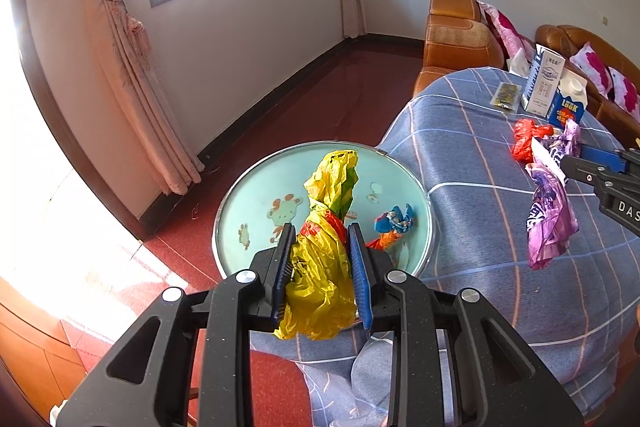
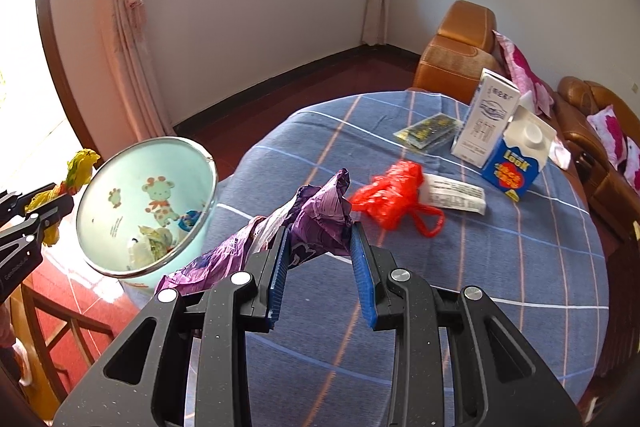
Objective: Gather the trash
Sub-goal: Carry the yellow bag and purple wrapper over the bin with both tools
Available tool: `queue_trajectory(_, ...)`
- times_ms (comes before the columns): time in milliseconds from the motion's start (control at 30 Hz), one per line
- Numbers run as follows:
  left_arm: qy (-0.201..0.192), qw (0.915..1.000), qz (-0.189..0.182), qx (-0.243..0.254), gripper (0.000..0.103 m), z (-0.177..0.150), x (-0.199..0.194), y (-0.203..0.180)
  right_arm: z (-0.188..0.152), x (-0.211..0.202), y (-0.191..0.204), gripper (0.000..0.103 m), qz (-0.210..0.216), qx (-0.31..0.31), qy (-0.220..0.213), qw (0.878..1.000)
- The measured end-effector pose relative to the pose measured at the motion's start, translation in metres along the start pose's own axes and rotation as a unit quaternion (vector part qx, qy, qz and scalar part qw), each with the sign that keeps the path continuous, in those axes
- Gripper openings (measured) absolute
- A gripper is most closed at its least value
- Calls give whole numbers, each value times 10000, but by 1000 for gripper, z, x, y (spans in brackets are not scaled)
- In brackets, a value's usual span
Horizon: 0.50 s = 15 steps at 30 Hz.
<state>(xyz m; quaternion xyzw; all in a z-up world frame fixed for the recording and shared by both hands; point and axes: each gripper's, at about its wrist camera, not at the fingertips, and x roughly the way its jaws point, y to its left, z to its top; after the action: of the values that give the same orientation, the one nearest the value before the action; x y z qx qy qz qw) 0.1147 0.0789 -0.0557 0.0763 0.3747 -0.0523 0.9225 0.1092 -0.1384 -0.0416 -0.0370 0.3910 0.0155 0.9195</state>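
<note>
My left gripper (image 1: 320, 231) is shut on a crumpled yellow plastic bag (image 1: 320, 267) and holds it over the light-blue trash bin (image 1: 248, 187), which has cartoon animals inside and some wrappers (image 1: 394, 221) at the bottom. My right gripper (image 2: 320, 233) is shut on a purple plastic wrapper (image 2: 312, 215) above the blue checked tablecloth (image 2: 480, 267), right of the bin (image 2: 120, 167). The purple wrapper also hangs in the left wrist view (image 1: 548, 219). A red plastic bag (image 2: 394, 197) lies on the table beyond it.
On the table stand a white carton (image 2: 486, 119) and a blue carton (image 2: 516, 163), with a green packet (image 2: 430, 131) and a white paper strip (image 2: 456, 193). An orange sofa (image 2: 460, 51) with pink cushions is behind. A wooden chair (image 2: 44, 327) stands at lower left.
</note>
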Motion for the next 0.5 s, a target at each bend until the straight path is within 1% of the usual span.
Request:
queue_trajectory(233, 97, 9998, 130, -93, 27, -3, 6, 9, 3, 5, 17, 31, 191, -87, 13, 9998)
queue_trajectory(500, 174, 9994, 218, -210, 27, -7, 12, 23, 14, 18, 50, 31, 452, -286, -9, 9986)
